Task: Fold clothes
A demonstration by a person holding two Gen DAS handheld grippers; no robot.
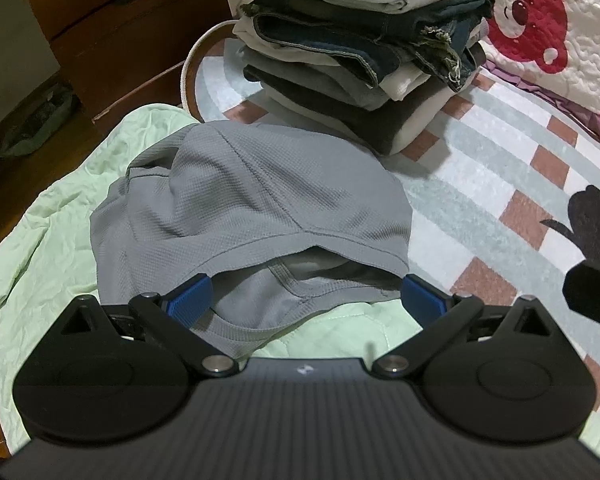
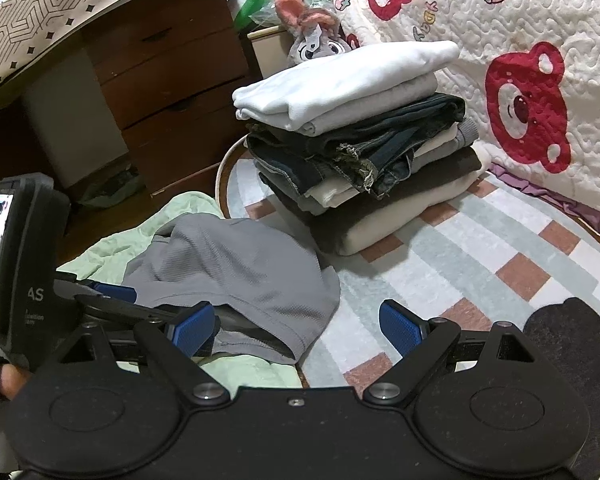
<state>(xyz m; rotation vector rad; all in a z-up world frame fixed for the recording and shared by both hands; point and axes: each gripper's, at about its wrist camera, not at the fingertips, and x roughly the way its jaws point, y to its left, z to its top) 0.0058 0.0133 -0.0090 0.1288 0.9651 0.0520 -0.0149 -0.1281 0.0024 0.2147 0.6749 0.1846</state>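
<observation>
Jaws of left gripper (image 1: 306, 298) and right gripper (image 2: 298, 330) spread wide, holding nothing; gray shirt (image 1: 252, 208) half-folded, bunched on green cloth (image 1: 40, 220) beside folded stack (image 2: 356, 144). Next likely: pinch near hem, fold flat.

Rumpled grey shirt (image 1: 252, 208) (waffle-knit, partly folded) on pale green cloth (image 1: 32, 216), beside folded stack (image 1: 360, 48)

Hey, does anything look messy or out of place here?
Yes. The gray shirt is bunched in a lump on the green sheet, not flat. In the folded stack, frayed jeans stick out unevenly. Both grippers are open.
</observation>
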